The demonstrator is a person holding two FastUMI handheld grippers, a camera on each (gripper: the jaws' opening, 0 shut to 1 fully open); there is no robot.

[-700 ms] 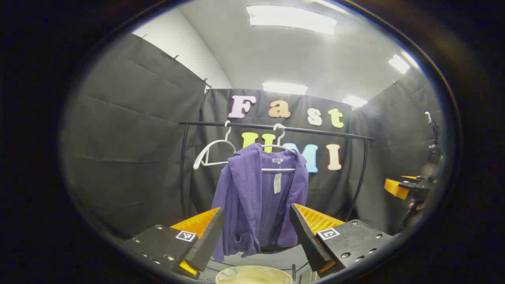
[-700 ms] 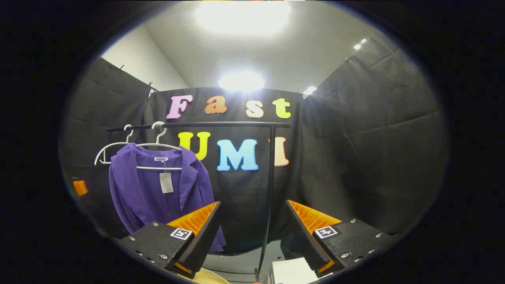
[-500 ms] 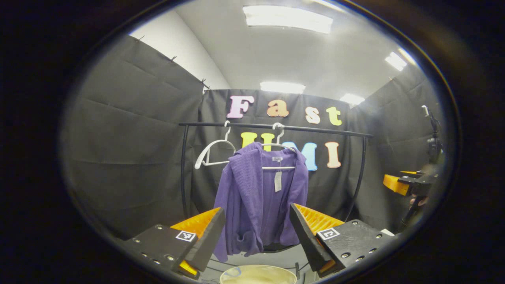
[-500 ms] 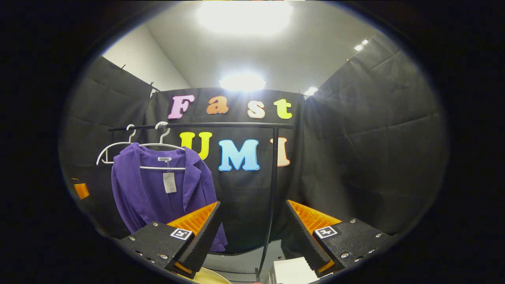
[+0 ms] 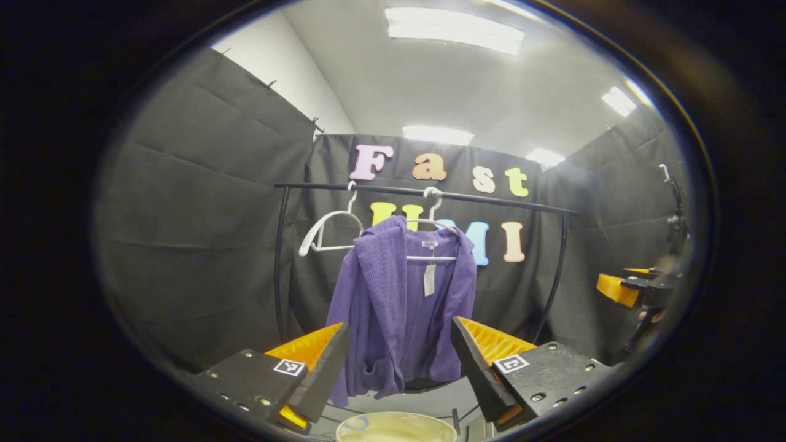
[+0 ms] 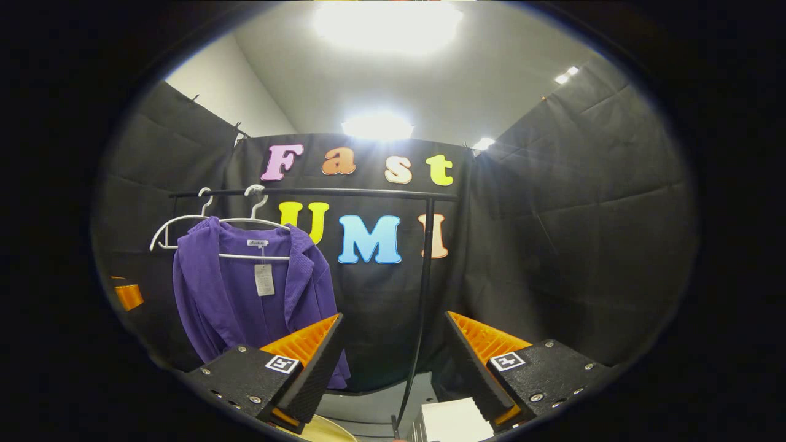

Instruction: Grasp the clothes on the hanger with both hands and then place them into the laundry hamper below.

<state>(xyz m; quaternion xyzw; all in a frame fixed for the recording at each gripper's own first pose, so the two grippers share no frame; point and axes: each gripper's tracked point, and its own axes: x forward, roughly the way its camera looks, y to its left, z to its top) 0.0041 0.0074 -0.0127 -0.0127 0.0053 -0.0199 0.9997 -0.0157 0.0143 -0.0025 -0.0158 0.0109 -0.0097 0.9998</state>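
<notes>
The purple cardigan hangs on a white hanger from the black rail, dead ahead at 12 o'clock in the left gripper view and off at 10 o'clock in the right gripper view. A second, bare hanger hangs just beside it at its 9 o'clock. The hamper shows as a pale rim at 6 o'clock, below the garment.

The left hand-held gripper is spread wide with nothing between its fingers, well short of the cloth. The right hand-held gripper is equally wide and empty, aimed past the cardigan at the rail's upright post; it also shows far off at 3 o'clock in the left gripper view.

The step in hand looks like the approach. To do it well, I judge:
- The right one should swing toward its 10 o'clock so the garment sits centred between its fingers, as it does for the left.
- Each should take one shoulder, near the hanger's ends, so the knit lifts evenly.
- Bite a good fold of fabric, not the wire; a pinch on the hanger would drag it along the rail.
- Lift up and forward to clear the hanger's arms before lowering to the hamper.
- Keep off the bare hanger.

A neck label and a hanging paper tag are there; their print is too small to read.
</notes>
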